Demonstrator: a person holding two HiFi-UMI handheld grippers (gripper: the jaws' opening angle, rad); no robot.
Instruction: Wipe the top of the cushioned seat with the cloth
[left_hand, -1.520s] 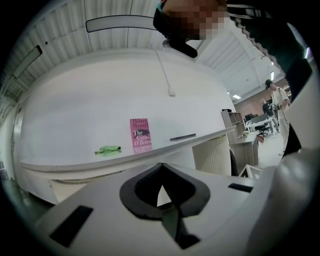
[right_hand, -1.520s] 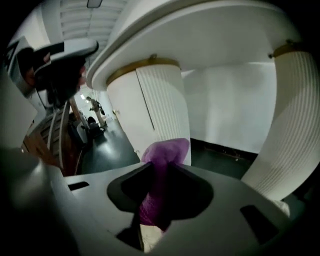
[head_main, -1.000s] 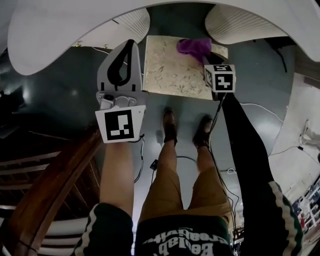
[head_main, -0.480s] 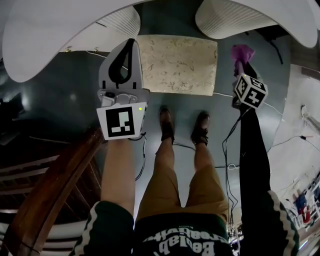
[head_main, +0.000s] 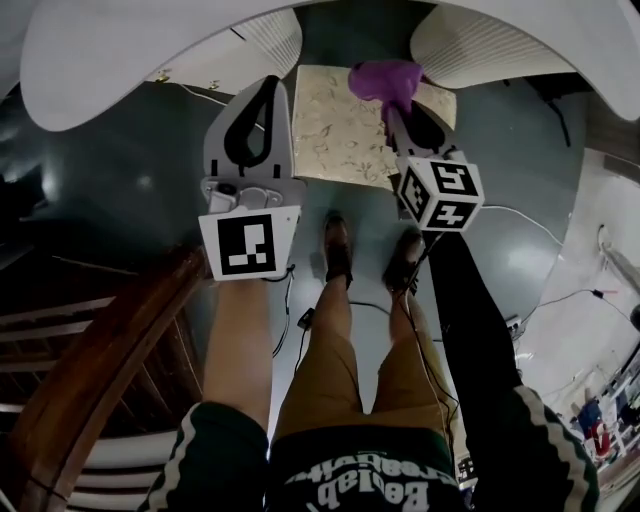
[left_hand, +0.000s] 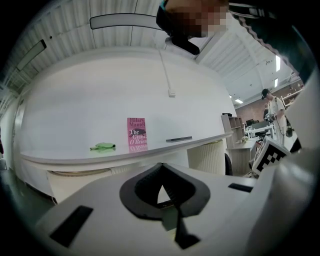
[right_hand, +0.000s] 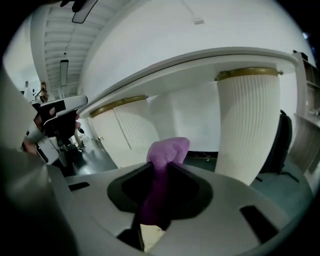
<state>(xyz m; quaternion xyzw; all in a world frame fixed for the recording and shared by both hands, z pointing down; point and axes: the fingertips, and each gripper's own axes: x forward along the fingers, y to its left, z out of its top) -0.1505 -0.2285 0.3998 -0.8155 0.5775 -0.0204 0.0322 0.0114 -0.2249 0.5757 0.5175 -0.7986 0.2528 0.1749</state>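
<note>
The cushioned seat (head_main: 340, 130) is a beige square with a leaf pattern, low on the dark floor ahead of the person's feet. My right gripper (head_main: 393, 106) is shut on a purple cloth (head_main: 385, 78) and holds it over the seat's far right corner; I cannot tell whether cloth and seat touch. In the right gripper view the cloth (right_hand: 166, 150) bulges out above the jaws of the right gripper (right_hand: 161, 170), with a sliver of the seat (right_hand: 150, 236) below. My left gripper (head_main: 270, 86) hangs beside the seat's left edge, shut and with nothing in it; the left gripper (left_hand: 161, 169) faces a white table.
White ribbed pedestals (head_main: 262, 50) (head_main: 470, 45) of a curved white table (head_main: 120, 60) stand just behind the seat. A pink book (left_hand: 137, 134) and a green object (left_hand: 103, 146) lie on the table. Wooden furniture (head_main: 100, 370) is at the left. Cables (head_main: 350, 315) trail round the feet.
The right gripper swung out to the right of the seat with the cloth, then came back over the seat's far right corner. The left gripper has hardly moved.
</note>
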